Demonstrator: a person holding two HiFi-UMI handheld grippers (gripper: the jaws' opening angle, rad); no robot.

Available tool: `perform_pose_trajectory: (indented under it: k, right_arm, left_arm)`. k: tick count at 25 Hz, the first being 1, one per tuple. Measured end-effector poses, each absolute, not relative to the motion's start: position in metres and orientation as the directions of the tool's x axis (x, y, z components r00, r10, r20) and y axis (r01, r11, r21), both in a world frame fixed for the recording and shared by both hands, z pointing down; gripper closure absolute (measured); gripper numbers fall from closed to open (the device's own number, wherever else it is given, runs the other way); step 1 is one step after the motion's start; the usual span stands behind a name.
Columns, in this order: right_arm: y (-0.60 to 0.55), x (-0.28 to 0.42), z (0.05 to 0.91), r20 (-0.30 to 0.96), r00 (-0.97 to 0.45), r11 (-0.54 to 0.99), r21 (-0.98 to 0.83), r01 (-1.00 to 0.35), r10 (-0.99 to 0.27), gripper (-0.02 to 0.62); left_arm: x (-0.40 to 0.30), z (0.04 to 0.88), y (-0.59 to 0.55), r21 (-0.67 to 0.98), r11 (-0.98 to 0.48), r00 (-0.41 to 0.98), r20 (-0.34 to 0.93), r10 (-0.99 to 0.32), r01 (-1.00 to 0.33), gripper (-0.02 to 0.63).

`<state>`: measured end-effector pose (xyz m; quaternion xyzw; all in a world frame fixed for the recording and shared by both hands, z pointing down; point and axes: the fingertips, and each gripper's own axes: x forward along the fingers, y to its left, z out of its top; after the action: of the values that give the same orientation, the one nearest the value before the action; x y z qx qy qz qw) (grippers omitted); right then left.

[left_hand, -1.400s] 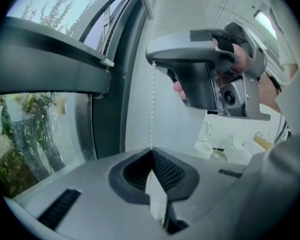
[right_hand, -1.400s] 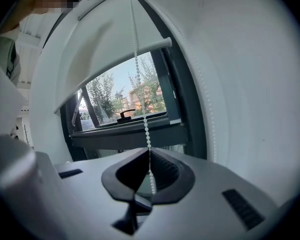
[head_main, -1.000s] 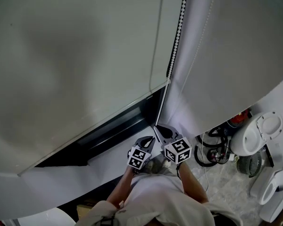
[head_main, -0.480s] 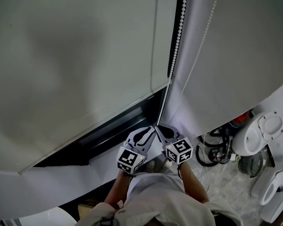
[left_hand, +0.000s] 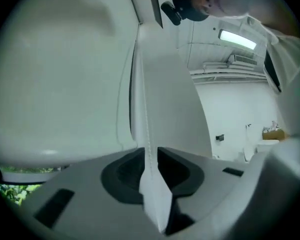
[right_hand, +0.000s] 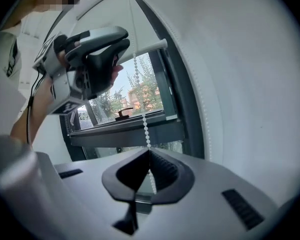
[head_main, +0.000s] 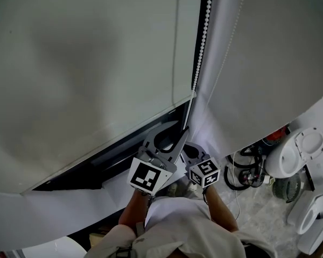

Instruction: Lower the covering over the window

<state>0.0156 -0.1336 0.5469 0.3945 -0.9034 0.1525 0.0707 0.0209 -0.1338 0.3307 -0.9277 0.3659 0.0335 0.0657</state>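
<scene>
Window [head_main: 130, 147] part-covered | my right gripper [right_hand: 149, 156] pinches bead chain [right_hand: 140, 96], holding tension | left gripper [left_hand: 150, 154], jaws just opened, straddles chain unclamped, likely to regrip higher.

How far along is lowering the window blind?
Done: blind is most of the way down. In hand: right gripper shut on the bead chain; left gripper's jaws have just been opening, chain between them. Left: the window's dark bottom strip is uncovered.

Dark-framed window [head_main: 113, 157] runs across lower centre of head view; green trees [right_hand: 142, 91] and daylight beyond the glass. Plain white wall [head_main: 269, 63] upper right. Grey mottled floor [head_main: 258, 208] lower right, white rounded appliances [head_main: 288, 157] there. Ceiling strip light [left_hand: 237, 39] lit.
</scene>
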Motion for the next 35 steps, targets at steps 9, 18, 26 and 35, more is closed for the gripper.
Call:
perform_pose_trajectory:
  k: [9,18,26,35]
  right_arm:
    - [-0.134,0.014,0.549,0.25,-0.678,0.644,-0.214,-0.735,-0.691,0.597]
    - [-0.14,0.014,0.579,0.33,-0.668,0.632,-0.223,-0.742,-0.667,0.597]
    - [-0.14,0.008,0.61,0.403,-0.663,0.625,-0.243,-0.742,-0.63,0.597]
    - [-0.138,0.008,0.638,0.481,-0.645,0.601,-0.267,-0.753,-0.594,0.595]
  left_arm:
    - [0.035,0.287,-0.152,-0.17,-0.716,0.736,-0.175,-0.654,-0.677,0.578]
    - [0.035,0.318,-0.159,-0.126,-0.714,0.725,-0.142,-0.674,-0.689,0.586]
    - [0.029,0.351,-0.166,-0.106,-0.707,0.714,-0.08,-0.695,-0.7,0.588]
    - [0.029,0.386,-0.174,-0.056,-0.717,0.718,0.021,-0.696,-0.694,0.588]
